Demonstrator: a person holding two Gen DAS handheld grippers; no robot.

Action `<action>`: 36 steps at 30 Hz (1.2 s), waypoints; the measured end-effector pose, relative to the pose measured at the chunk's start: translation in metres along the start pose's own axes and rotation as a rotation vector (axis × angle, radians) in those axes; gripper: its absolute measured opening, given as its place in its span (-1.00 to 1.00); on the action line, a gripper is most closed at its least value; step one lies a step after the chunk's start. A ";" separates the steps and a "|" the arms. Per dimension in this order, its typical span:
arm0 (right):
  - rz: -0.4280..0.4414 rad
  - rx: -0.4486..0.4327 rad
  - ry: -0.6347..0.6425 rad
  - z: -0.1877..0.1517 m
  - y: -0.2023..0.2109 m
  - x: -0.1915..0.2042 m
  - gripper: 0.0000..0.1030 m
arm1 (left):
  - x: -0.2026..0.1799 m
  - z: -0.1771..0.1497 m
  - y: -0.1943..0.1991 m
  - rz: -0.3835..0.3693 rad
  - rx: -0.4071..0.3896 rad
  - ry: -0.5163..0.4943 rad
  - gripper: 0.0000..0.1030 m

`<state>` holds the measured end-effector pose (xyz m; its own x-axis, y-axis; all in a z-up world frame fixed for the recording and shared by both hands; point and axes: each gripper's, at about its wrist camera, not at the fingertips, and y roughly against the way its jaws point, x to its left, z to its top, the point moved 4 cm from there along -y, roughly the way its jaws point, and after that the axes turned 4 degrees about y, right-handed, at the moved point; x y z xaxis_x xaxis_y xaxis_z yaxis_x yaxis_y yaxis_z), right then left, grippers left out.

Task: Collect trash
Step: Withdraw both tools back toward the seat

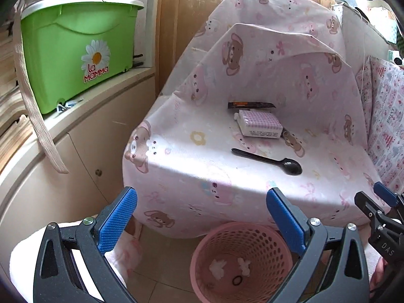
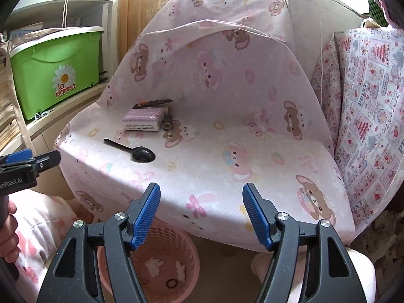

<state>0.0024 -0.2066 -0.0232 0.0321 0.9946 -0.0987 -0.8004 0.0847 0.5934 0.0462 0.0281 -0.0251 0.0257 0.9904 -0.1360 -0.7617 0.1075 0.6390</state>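
A black plastic spoon (image 1: 267, 161) (image 2: 131, 150) lies on the pink bear-print chair seat (image 1: 214, 156) (image 2: 227, 156). Behind it sit a purple checked box (image 1: 260, 123) (image 2: 142, 120), a dark wrapper (image 1: 251, 104) (image 2: 154, 103) and a small dark roll (image 2: 168, 123). A pink mesh basket (image 1: 214, 250) (image 2: 186, 260) stands on the floor below the seat's front edge, holding white scraps and a black ring. My left gripper (image 1: 202, 202) is open and empty above the basket. My right gripper (image 2: 202, 199) is open and empty over the seat's front edge.
A green "La Mamma" bin (image 1: 75, 50) (image 2: 55, 70) stands on a curved cream cabinet (image 1: 75, 146) at the left. A patterned cushion (image 2: 366, 113) leans at the right. A wooden door (image 2: 161, 5) is behind the chair.
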 end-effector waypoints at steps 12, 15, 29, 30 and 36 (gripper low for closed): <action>0.069 -0.013 -0.013 0.052 -0.018 -0.007 0.26 | -0.020 0.081 0.021 -0.023 -0.229 0.028 0.98; 0.085 -0.023 -0.006 0.071 -0.027 -0.005 0.25 | -0.027 0.099 0.020 -0.051 -0.256 0.008 0.98; 0.145 0.004 0.043 0.048 -0.053 0.016 0.42 | 0.000 0.064 -0.009 0.051 -0.196 -0.012 0.98; 0.154 0.010 0.045 0.046 -0.054 0.017 0.45 | 0.003 0.064 -0.007 0.059 -0.205 -0.001 0.97; 0.212 0.035 0.077 0.043 -0.062 0.032 0.56 | 0.027 0.065 -0.008 0.145 -0.219 0.056 0.98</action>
<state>0.0788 -0.1779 -0.0288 -0.1810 0.9831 -0.0288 -0.7633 -0.1219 0.6344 0.0953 0.0593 0.0153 -0.1247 0.9871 -0.1005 -0.8772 -0.0623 0.4761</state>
